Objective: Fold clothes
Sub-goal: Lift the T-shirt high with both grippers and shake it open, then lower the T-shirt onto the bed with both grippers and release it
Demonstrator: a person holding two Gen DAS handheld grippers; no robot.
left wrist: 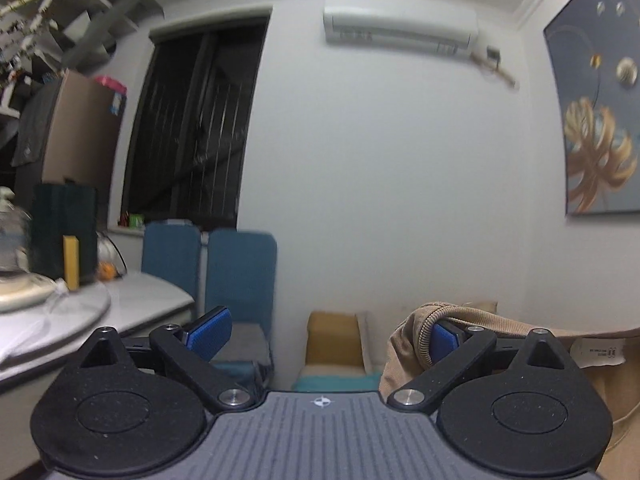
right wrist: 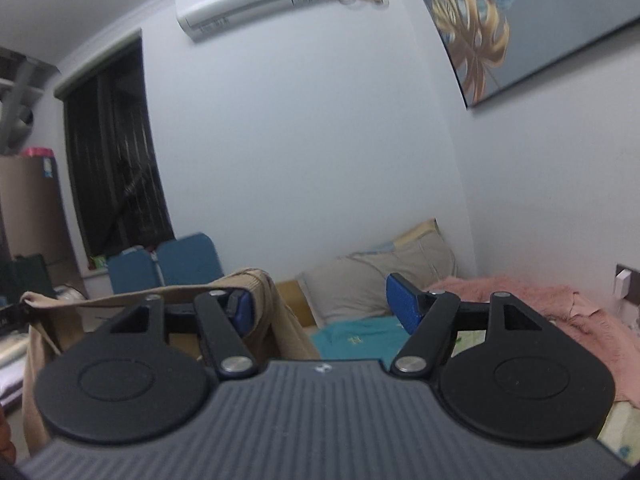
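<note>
A tan ribbed garment [left wrist: 480, 316] hangs in the air between the two grippers. In the left wrist view its hem is draped over the right blue finger pad [left wrist: 442, 342], and a white label [left wrist: 600, 350] shows inside it. My left gripper [left wrist: 326, 336] stands wide open, and its left pad [left wrist: 210, 332] is bare. In the right wrist view the same garment [right wrist: 276, 312] is hooked over the left pad [right wrist: 242, 308]. My right gripper [right wrist: 322, 308] is also wide open, with its right pad [right wrist: 404, 308] bare.
A white table [left wrist: 140, 304] with a dish and boxes is at the left, with two blue chairs [left wrist: 240, 272] behind it. A bed holds a pink blanket [right wrist: 560, 312], a grey pillow [right wrist: 380, 280] and a teal cloth [right wrist: 360, 336]. A yellow cushion [left wrist: 332, 320] stands by the wall.
</note>
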